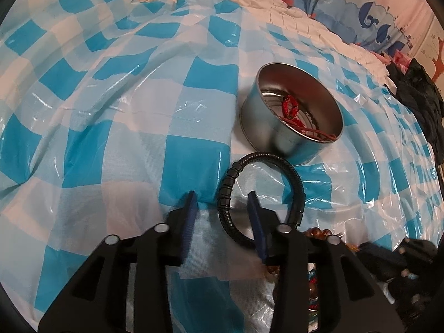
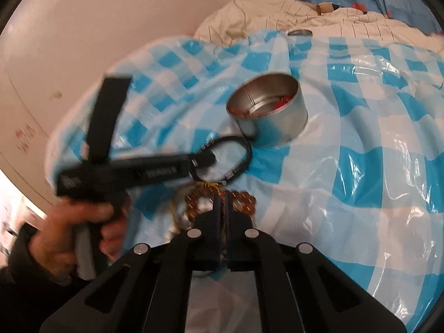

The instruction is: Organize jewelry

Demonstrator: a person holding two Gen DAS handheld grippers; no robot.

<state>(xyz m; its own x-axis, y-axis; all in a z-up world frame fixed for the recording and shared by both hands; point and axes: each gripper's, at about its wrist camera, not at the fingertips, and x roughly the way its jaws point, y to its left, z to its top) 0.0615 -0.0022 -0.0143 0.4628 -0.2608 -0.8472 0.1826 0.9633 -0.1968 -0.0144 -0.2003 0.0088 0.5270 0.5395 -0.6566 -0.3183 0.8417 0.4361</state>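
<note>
A black coiled bracelet (image 1: 294, 177) lies on the blue-and-white checked plastic sheet (image 1: 111, 138), just in front of a round metal tin (image 1: 277, 138) that holds red jewelry (image 1: 290, 106). My left gripper (image 1: 222, 197) is open, its blue pads (image 1: 191, 208) standing on either side of the bracelet's left arc without touching it. In the right wrist view a hand (image 2: 72, 222) holds that left gripper (image 2: 199, 166) over the black bracelet (image 2: 241, 163). My right gripper (image 2: 222, 199) is shut on the dark cord of an amber bead bracelet (image 2: 245, 204). The tin (image 2: 277, 122) stands beyond it.
A second small tin (image 2: 299, 32) sits far back by the white quilt (image 2: 277, 8). Dark clothing (image 1: 416, 94) is piled at the right edge of the bed. A pinkish wall (image 2: 69, 41) rises on the left. Amber beads (image 1: 316, 233) lie by my left gripper's right finger.
</note>
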